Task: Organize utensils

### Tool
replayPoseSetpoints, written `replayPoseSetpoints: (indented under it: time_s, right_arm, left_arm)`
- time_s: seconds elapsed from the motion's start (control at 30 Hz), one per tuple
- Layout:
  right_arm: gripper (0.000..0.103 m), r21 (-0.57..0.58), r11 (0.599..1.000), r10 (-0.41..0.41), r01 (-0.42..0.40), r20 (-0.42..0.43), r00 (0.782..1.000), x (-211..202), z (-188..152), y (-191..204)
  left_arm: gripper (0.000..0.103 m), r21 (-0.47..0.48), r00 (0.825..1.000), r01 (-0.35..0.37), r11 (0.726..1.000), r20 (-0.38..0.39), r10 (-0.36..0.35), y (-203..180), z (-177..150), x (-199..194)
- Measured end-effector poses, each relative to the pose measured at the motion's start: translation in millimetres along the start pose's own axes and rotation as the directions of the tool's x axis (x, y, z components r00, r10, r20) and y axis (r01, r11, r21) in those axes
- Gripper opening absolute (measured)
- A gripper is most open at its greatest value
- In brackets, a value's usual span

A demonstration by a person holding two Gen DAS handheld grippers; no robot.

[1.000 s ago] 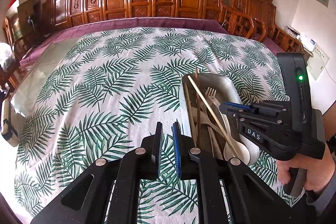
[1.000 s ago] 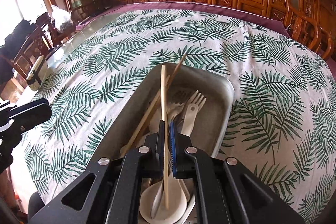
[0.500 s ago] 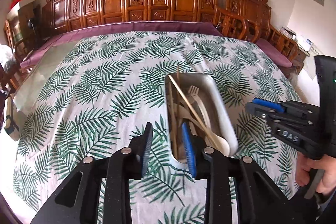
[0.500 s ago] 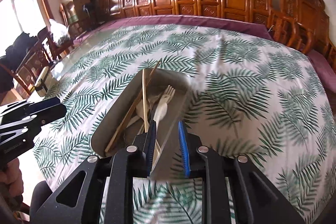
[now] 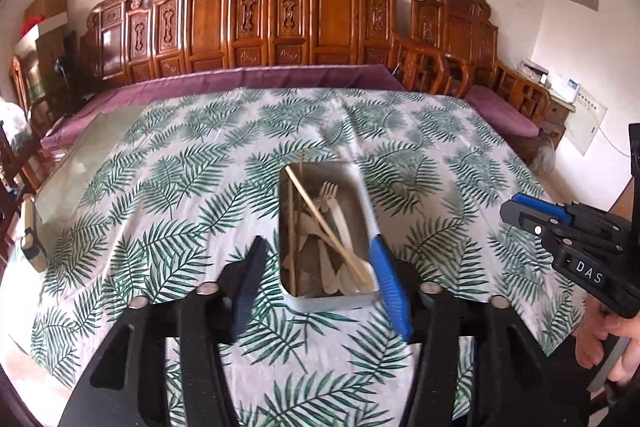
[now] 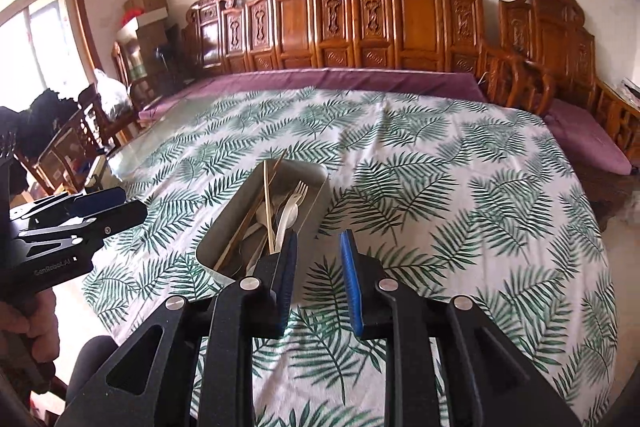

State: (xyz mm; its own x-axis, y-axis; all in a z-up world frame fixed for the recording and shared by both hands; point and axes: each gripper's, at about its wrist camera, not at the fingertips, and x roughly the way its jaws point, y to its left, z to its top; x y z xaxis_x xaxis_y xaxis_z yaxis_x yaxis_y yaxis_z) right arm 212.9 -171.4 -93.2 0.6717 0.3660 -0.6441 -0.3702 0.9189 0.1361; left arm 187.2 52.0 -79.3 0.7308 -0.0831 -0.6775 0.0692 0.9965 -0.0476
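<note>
A grey metal tray (image 5: 362,193) sits on the palm-leaf tablecloth and holds wooden chopsticks (image 5: 320,217), a pale fork (image 5: 328,191) and pale spoons. My left gripper (image 5: 318,259) is open and empty, raised just in front of the tray's near end. My right gripper (image 6: 318,247) is open and empty, raised to the right of the tray (image 6: 240,211); it also shows at the right in the left wrist view (image 5: 516,209). The chopsticks (image 6: 266,203) and fork (image 6: 298,193) lie along the tray.
The leaf-print cloth (image 5: 180,187) covers a large table with a purple cover (image 5: 280,77) at the far edge. Carved wooden chairs (image 5: 280,23) line the back wall. A glass strip (image 5: 80,163) shows at the table's left edge.
My right gripper let go of a chopstick, opened and pulled back up and away from the tray. My left gripper opened wide and drew back too.
</note>
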Motion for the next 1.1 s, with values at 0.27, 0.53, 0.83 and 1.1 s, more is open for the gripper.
replayPoseSetpoints:
  time_s: [0.27, 0.53, 0.83, 1.1]
  right_arm:
    - [0.061, 0.029, 0.998, -0.065, 0.063, 0.089, 0.994, -53.4, -5.4, -15.1]
    - [0.092, 0.040, 0.993, -0.121, 0.115, 0.197, 0.973, -108.0, -4.5, -19.7]
    - [0.101, 0.042, 0.987, -0.162, 0.157, 0.262, 0.951, -150.0, -14.7, -18.8]
    - [0.101, 0.041, 0.988, -0.154, 0.149, 0.282, 0.947, -163.1, -17.9, -14.8]
  left_arm:
    - [0.092, 0.028, 0.996, 0.000, 1.000, 0.085, -0.003, -32.1, 1.5, -35.7]
    - [0.095, 0.042, 0.989, 0.007, 0.999, 0.150, -0.013, -58.0, 9.1, -73.0]
    - [0.096, 0.030, 0.978, -0.015, 0.999, 0.207, 0.009, -71.0, 3.6, -109.1]
    - [0.096, 0.052, 0.975, -0.028, 0.998, 0.223, 0.015, -79.7, -0.7, -119.1]
